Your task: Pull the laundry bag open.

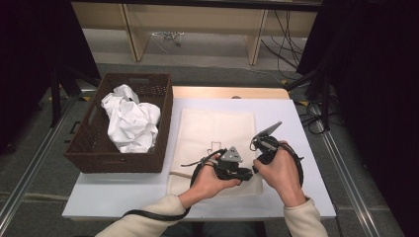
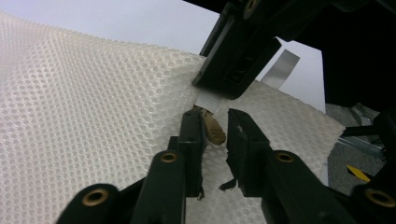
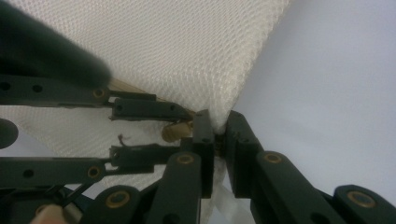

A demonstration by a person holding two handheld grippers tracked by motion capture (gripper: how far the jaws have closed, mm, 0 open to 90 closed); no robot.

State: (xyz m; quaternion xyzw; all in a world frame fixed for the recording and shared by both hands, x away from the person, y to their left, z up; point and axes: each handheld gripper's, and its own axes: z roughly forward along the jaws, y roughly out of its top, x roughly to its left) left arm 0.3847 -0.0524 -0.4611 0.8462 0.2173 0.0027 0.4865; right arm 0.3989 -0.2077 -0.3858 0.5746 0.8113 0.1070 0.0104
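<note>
**Both tools at the mesh bag's near corner**

We take the step in hand to be getting hold of the tan pull tab (image 2: 214,129) at the near right corner of the white mesh bag (image 1: 216,143), which lies flat on the desk (image 1: 291,148), just right of the woven basket (image 1: 89,148). Our right tool (image 3: 218,135) pinches the bag's corner itself, the netting bunched between its pads. Our left tool (image 2: 215,140), meeting it at that same corner, has the tab between its jaws; the tab rests against one pad, with a gap to the other, so we count this tool as not yet gripping.

Next, we judge, the left tool must finish closing on the tab, then draw it along the bag's edge while the right tool anchors the corner.

The bag is soft honeycomb netting, rectangular. The basket is dark brown, stiff, rectangular, and holds crumpled white cloth (image 1: 131,121).
</note>
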